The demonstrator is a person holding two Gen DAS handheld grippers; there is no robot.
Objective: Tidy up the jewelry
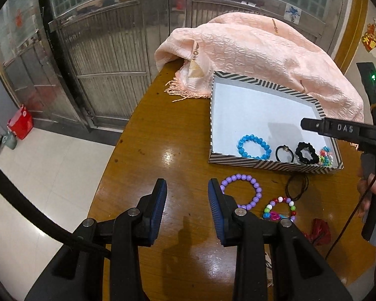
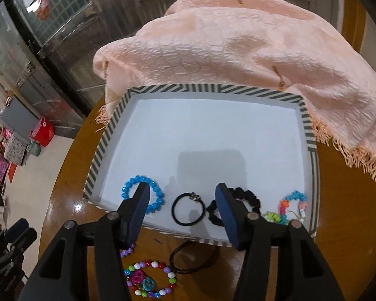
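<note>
A striped box [image 1: 273,162] [image 2: 308,130] with a white floor holds a blue bead bracelet [image 1: 253,146] [image 2: 158,195], a thin black hair tie [image 1: 284,153] [image 2: 188,212], a black scrunchie [image 1: 307,152] [image 2: 248,198] and a small colourful bead bracelet [image 1: 325,156] [image 2: 292,207]. On the wooden table [image 1: 163,135] before the box lie a purple bead bracelet [image 1: 240,191] [image 2: 126,251], a multicolour bead bracelet [image 1: 279,209] [image 2: 150,281] and a thin dark cord loop [image 1: 297,186] [image 2: 193,259]. My left gripper [image 1: 187,188] is open and empty, left of the purple bracelet. My right gripper [image 2: 181,193] is open and empty above the box's near edge.
A pink fringed scarf [image 1: 250,50] [image 2: 238,50] is heaped behind the box. A red wrapper [image 1: 319,230] lies at the table's near right. The table's curved left edge drops to a tiled floor [image 1: 37,175]. Metal doors [image 1: 100,50] stand behind.
</note>
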